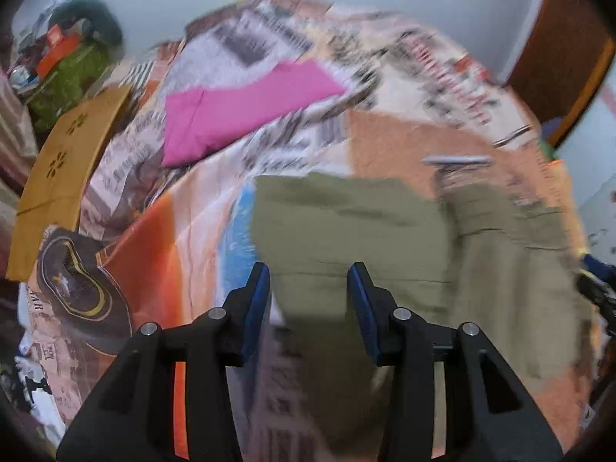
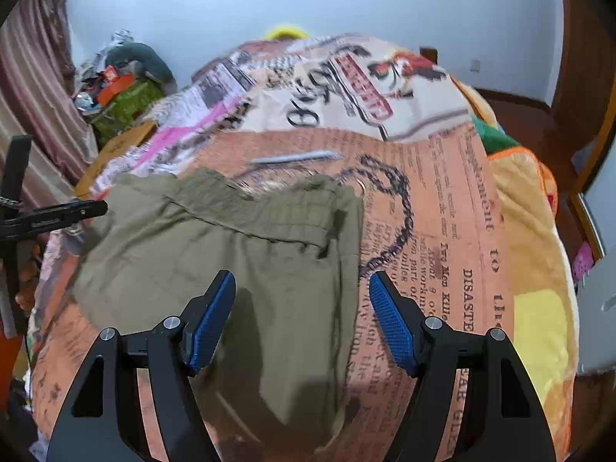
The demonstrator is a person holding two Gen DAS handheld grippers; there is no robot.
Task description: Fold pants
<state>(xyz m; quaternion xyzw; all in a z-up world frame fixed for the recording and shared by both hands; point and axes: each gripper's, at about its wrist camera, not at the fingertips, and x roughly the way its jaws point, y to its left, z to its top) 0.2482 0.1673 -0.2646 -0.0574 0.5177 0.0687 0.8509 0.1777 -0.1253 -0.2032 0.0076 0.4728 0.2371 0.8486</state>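
Left gripper [image 1: 308, 281]: jaws apart, nothing between the blue pads [image 1: 257, 308], fingers pointing forward and down, hovering. Left view is motion-blurred. Right gripper [image 2: 302, 288]: jaws spread wider, blue pads [image 2: 210, 323] bare, nothing clamped, also angled down. In the right view, the left gripper's black frame shows at the far left of the right jaws, side-on.

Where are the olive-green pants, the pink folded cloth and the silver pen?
Olive-green pants [image 2: 215, 254]: right wrist view, upper part below waistband.
Pink folded cloth [image 1: 238, 111]: left wrist view, middle.
Silver pen [image 2: 296, 158]: right wrist view, mid-shaft.
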